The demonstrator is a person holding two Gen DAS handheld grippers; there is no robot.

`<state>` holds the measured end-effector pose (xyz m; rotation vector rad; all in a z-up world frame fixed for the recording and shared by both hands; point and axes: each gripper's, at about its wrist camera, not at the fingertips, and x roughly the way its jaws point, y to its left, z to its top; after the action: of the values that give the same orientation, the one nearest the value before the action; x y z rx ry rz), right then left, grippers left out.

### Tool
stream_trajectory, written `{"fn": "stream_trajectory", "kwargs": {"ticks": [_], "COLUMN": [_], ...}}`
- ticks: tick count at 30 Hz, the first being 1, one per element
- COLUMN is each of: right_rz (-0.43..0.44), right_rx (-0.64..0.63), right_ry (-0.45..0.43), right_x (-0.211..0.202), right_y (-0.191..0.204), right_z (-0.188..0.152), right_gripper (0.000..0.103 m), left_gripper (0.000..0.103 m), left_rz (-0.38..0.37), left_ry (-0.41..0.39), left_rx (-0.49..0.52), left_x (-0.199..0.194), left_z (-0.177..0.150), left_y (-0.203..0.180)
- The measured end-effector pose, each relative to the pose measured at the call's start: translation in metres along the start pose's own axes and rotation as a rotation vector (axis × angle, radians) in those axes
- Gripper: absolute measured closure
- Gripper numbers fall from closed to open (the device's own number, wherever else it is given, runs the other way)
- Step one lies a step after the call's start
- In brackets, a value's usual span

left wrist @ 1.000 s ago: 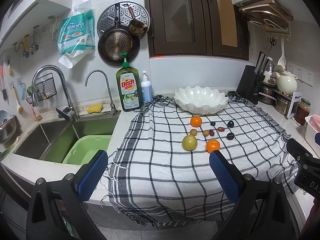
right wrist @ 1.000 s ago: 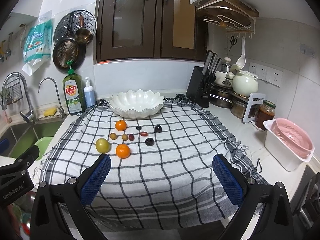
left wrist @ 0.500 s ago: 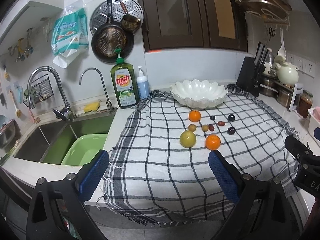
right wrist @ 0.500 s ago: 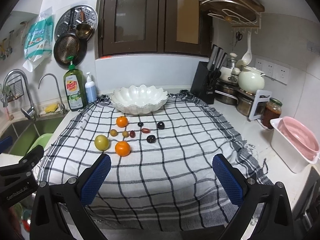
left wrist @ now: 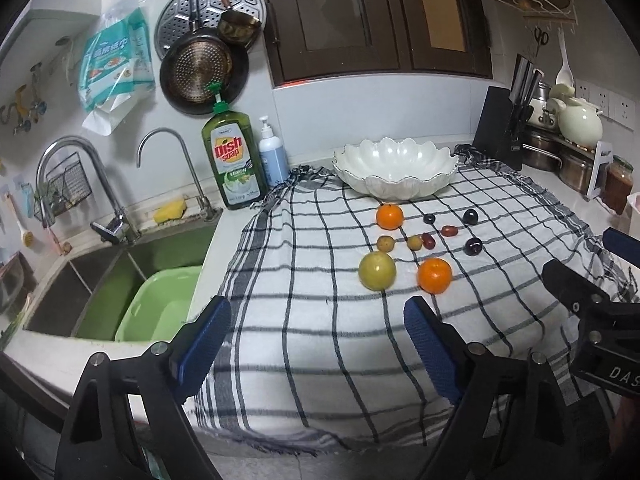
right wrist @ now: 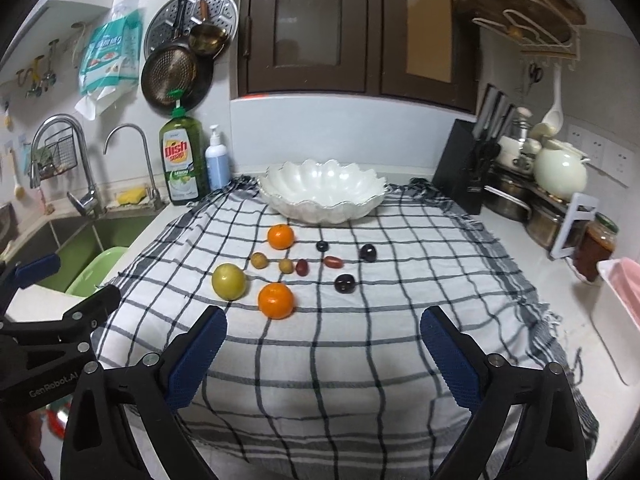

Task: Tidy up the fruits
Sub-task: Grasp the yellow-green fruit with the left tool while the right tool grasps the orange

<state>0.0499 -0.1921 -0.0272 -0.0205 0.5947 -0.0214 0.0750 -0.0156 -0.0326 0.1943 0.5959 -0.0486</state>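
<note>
Fruits lie on a checked cloth (left wrist: 328, 320) (right wrist: 400, 344): a near orange (left wrist: 434, 275) (right wrist: 275, 300), a far orange (left wrist: 389, 216) (right wrist: 280, 236), a yellow-green fruit (left wrist: 377, 270) (right wrist: 228, 281), and several small brown, red and dark fruits (left wrist: 472, 246) (right wrist: 345, 283). An empty white scalloped bowl (left wrist: 396, 168) (right wrist: 324, 192) stands behind them. My left gripper (left wrist: 318, 338) is open and empty, short of the fruits. My right gripper (right wrist: 322, 354) is open and empty, near the front orange.
A sink with a green basin (left wrist: 160, 308) lies to the left, with dish soap (left wrist: 234, 164) and a pump bottle (left wrist: 273, 158) behind it. A knife block (right wrist: 464, 168), pots, a teapot (right wrist: 560, 174), a jar (right wrist: 598, 246) and a pink strainer tub (right wrist: 620, 312) line the right.
Both grippers have moved forward and lower toward the fruits, which now look larger. Both remain open and empty.
</note>
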Motion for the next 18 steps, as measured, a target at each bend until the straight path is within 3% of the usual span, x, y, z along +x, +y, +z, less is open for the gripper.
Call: {"fn": "stream_trajectory", "kwargs": {"ticks": [5,18], "right_rz": [0.017,-0.005], "right_rx": [-0.011,0.002], "right_ry": [0.024,0.140], "right_x": [0.030,0.097], "right_y": [0.009,0.036], "right_z": [0.009,0.017], "right_gripper": [0.009,0.019], "left_gripper": [0.016,0.028], "left_rz": [-0.043,-0.240], "left_ry": [-0.007,0.031], "left_rx": [0.052,0.284], "left_x": [0.028,0.107], "left_z": [0.013,0.031], "left_y": [0.003,0.001]}}
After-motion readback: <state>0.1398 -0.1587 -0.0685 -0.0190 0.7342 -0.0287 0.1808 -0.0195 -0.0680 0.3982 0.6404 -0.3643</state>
